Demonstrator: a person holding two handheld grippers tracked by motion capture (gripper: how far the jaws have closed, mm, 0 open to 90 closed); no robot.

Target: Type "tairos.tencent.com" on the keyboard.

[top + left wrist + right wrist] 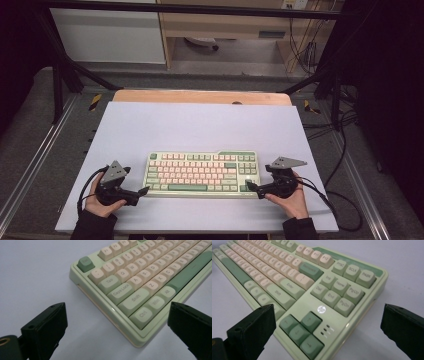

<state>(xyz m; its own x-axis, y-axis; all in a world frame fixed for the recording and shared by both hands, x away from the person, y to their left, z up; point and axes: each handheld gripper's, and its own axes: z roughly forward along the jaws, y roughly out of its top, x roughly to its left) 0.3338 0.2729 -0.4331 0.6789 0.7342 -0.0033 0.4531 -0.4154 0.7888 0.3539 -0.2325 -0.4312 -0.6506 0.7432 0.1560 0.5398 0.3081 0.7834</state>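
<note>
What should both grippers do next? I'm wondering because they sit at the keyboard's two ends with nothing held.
Probably ease each inward until its jaws straddle an end, then close. The left gripper and right gripper stand open at the near corners of the green and cream keyboard, which lies flat on the white table. Both gripper views show the corners between the jaws, apparently untouched.

The pale green plastic keyboard with cream and green keys (202, 173) is the one obstacle on the white table top (200, 125). Beyond the keyboard lies broad bare surface; in front of it, a narrower bare strip. Off either short end, a black gripper with wide-apart jaws crowds the gap: left gripper (143, 190), right gripper (251, 187).
</note>
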